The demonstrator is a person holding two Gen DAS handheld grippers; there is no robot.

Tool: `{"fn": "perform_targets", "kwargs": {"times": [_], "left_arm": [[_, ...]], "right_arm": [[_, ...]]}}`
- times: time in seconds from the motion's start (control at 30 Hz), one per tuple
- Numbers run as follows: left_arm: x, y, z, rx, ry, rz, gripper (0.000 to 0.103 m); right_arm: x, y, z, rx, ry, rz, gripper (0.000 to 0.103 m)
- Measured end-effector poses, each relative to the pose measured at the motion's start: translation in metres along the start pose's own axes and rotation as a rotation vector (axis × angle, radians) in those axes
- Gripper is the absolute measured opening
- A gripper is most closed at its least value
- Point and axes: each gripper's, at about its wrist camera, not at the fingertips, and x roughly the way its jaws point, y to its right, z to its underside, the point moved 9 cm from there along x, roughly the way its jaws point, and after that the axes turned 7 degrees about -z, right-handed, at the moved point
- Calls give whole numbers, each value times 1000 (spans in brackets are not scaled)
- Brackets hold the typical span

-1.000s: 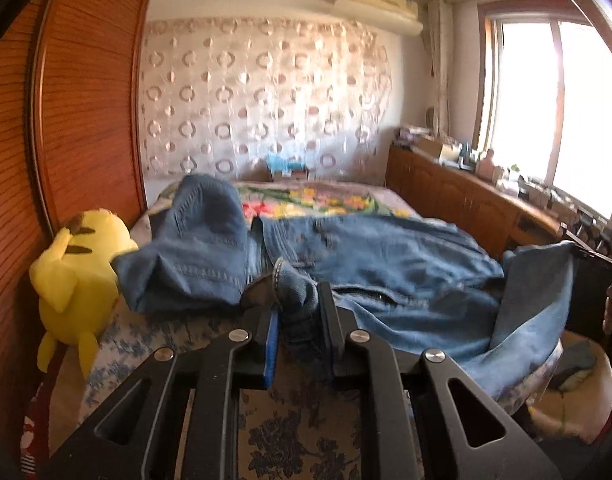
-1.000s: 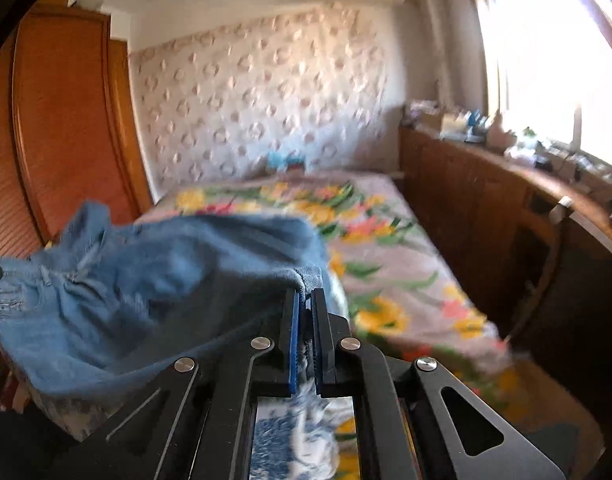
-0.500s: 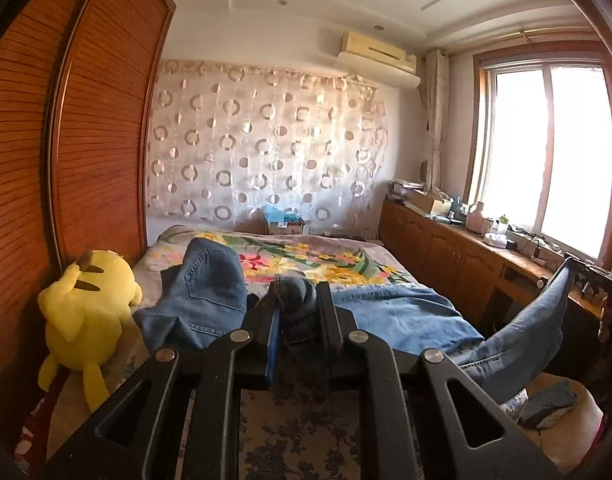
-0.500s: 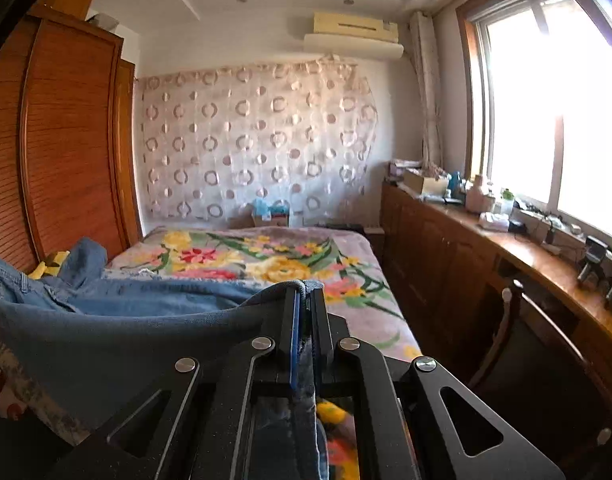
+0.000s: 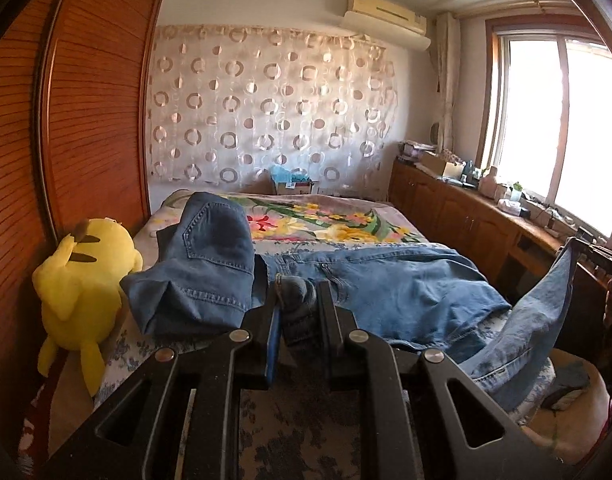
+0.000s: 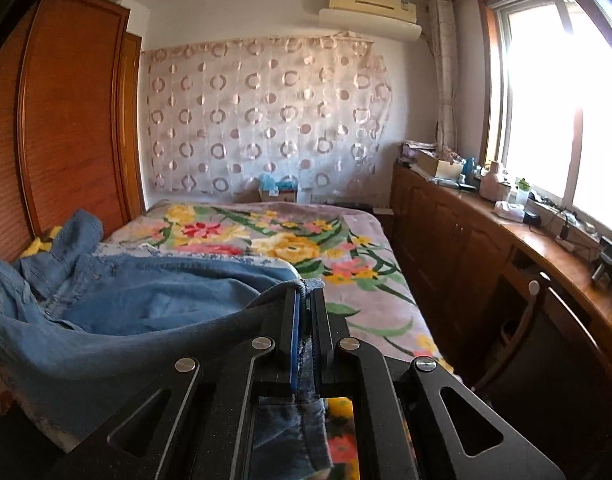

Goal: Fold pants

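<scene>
Denim-blue pants (image 5: 385, 280) lie spread across the near part of the bed (image 5: 325, 220), filling the middle of the left wrist view, with one leg doubled back into a heap at centre left and the other end lifted off the mattress toward the right edge of the frame. At lower centre the left gripper (image 5: 298, 304) has its jaws pinching a bunched wad of the denim. In the right wrist view the pants (image 6: 146, 304) sprawl over the lower left, and the right gripper (image 6: 306, 308) at lower centre has its jaws pressed together on a hemmed edge of the cloth, which hangs down between the black fingers. A yellow plush toy (image 5: 82, 280) sits at the left of the frame, touching the bed's edge beside the wooden wardrobe (image 5: 86, 120). Floral bedding shows bare in the far half of the bed (image 6: 290, 240).
</scene>
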Motion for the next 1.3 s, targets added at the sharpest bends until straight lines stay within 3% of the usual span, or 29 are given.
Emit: {"fn": "perform_targets", "kwargs": {"times": [0.5, 0.8, 1.07, 1.3], "left_arm": [[83, 8, -56, 19, -18, -24, 17], [149, 9, -73, 21, -91, -47, 17], [202, 8, -63, 29, -190, -49, 18], [221, 8, -44, 50, -275, -48, 24]], "right_arm": [[55, 15, -49, 7, 3, 48, 5], [119, 22, -61, 30, -42, 47, 5], [174, 24, -65, 48, -136, 37, 5], [204, 27, -70, 75, -209, 27, 5]]}}
